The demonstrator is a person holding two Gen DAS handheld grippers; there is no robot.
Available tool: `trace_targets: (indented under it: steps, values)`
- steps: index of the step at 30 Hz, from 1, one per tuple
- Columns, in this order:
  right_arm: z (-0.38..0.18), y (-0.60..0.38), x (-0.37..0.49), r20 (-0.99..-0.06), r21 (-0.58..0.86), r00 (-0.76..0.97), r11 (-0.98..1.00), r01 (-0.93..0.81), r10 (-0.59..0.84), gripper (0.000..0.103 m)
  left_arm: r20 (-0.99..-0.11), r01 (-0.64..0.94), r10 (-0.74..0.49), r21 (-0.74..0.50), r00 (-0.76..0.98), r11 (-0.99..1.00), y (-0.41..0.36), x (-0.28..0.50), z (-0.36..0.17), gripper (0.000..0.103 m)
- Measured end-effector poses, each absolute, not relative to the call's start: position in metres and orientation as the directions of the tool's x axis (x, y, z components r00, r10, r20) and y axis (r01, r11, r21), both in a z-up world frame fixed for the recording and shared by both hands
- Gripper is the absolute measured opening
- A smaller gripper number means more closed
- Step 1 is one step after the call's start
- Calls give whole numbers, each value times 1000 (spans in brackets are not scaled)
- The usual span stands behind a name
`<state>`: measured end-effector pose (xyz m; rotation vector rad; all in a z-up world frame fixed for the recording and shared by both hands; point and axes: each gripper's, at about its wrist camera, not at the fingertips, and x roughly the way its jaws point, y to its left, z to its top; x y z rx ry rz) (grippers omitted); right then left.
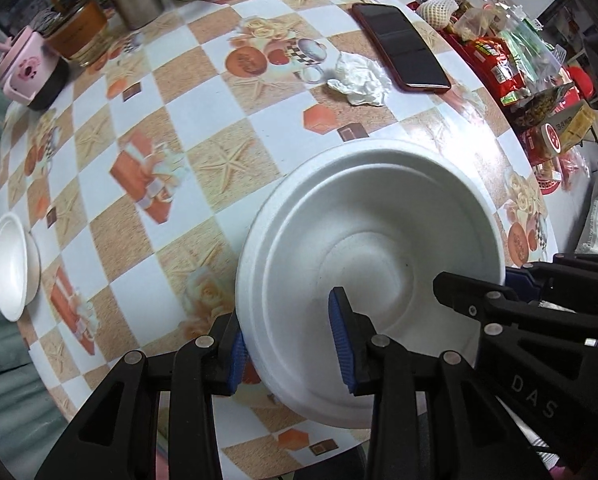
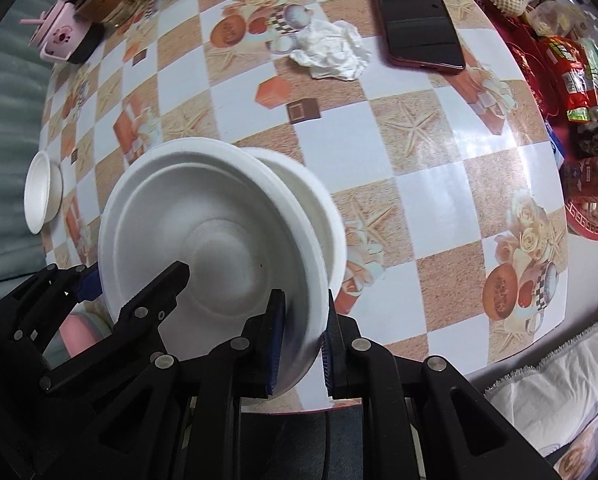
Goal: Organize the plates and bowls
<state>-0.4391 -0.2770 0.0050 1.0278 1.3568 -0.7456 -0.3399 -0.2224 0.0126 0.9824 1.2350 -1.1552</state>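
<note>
A large white foam plate (image 1: 371,264) with a deep well hangs tilted over the checked table (image 1: 187,92), held by both grippers. My left gripper (image 1: 287,320) is shut on its near rim, one blue pad outside and one inside. My right gripper (image 2: 305,308) clamps the opposite rim of the plate (image 2: 203,232). From each wrist the other gripper shows too: the right gripper (image 1: 477,280) and the left gripper (image 2: 139,272). A second white bowl (image 2: 327,216) peeks out behind the plate; I cannot tell whether it is nested or on the table. A small white bowl (image 1: 13,268) stands at the table's left edge.
Mid-table lie a red-cased phone (image 1: 403,48) and a crumpled tissue (image 1: 359,80). Snack packs on a red tray (image 1: 499,64) crowd the right edge. Jars, a metal cup (image 1: 133,0) and a pink container (image 1: 23,68) stand far left. A white cushion (image 2: 559,392) lies beyond the near edge.
</note>
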Motion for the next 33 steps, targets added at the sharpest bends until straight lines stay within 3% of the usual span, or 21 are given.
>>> trace_targets:
  steps: [4, 12, 13, 15, 16, 20, 33]
  values:
    - [-3, -288, -443, -986, 145, 100, 400, 905, 133, 18, -995, 984, -96, -44, -27, 175, -230, -342, 3, 40]
    - [-6, -302, -445, -987, 138, 95, 397, 907, 126, 20, -993, 972, -112, -64, -40, 224, -216, -322, 5, 63]
    - [-5, -304, -449, -988, 136, 94, 394, 909, 124, 28, -992, 969, -120, -70, -42, 238, -212, -317, 8, 64]
    - [-2, -307, -457, -987, 143, 103, 387, 911, 122, 85, -987, 958, -150, -92, -53, 270, -201, -305, 14, 67]
    - [1, -307, -460, -988, 147, 114, 384, 912, 109, 87, -984, 953, -171, -103, -55, 287, -195, -299, 18, 69]
    - [7, -306, -470, -987, 149, 118, 367, 918, 106, 87, -968, 922, -245, -141, -52, 361, -168, -276, 31, 78]
    - [33, -272, -399, -983, 182, 145, 495, 850, 112, 87, -952, 811, -281, -256, -118, 526, -119, -227, 43, 79]
